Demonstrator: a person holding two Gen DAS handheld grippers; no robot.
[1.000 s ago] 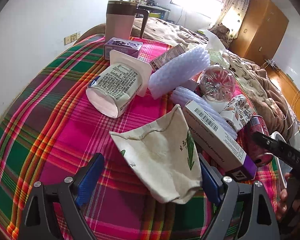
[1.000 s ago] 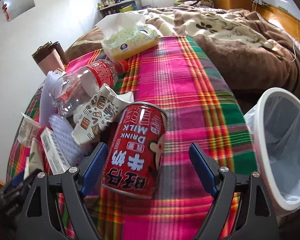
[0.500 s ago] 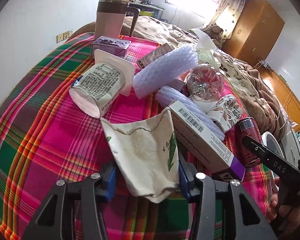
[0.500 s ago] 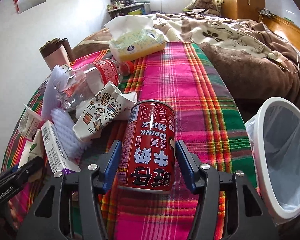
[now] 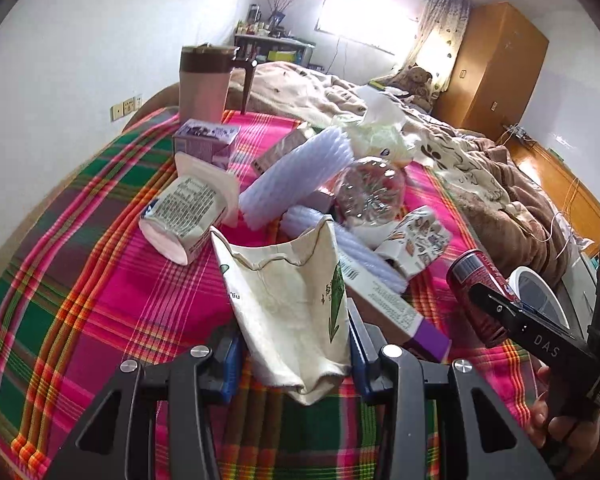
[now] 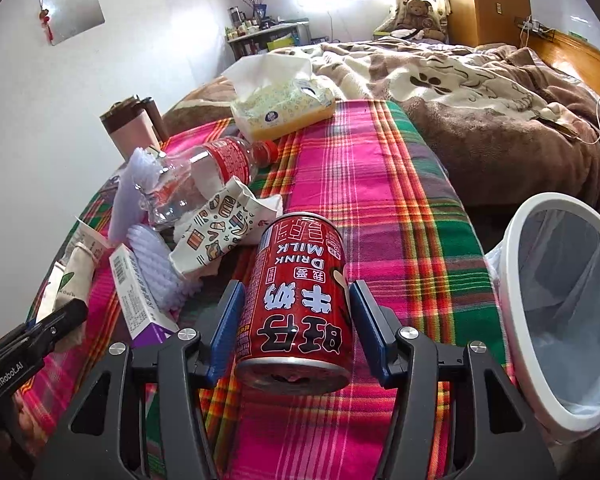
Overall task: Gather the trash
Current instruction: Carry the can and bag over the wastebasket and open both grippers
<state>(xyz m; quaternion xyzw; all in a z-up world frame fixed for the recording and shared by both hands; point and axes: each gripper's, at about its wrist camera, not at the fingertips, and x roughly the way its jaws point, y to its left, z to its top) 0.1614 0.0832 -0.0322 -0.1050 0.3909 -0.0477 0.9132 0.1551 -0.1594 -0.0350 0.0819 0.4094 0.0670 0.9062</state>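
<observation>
A crushed beige paper cup (image 5: 288, 292) with a green arrow print sits between the blue pads of my left gripper (image 5: 294, 332). Its jaws are closing and the pads press on the cup's lower part, above the plaid cloth. My right gripper (image 6: 298, 320) is shut on a red milk drink can (image 6: 296, 292), which lies tilted with its base toward the camera. The same can (image 5: 476, 280) shows at the right of the left wrist view. A white bin (image 6: 516, 280) lined with a clear bag stands just right of the can, off the table's edge.
A pile of litter lies beyond the grippers: a yoghurt tub (image 5: 184, 216), foam nets (image 5: 300, 176), a crushed plastic bottle (image 5: 370, 192), a patterned paper cup (image 5: 416, 240) and a long box (image 5: 388, 308). A purple carton (image 5: 204, 142), a tumbler (image 5: 204, 84) and a tissue pack (image 6: 284, 108) stand behind.
Both grippers went from wide open to closed, the left on the paper cup and the right on the can. The left one has risen a little with the cup.
</observation>
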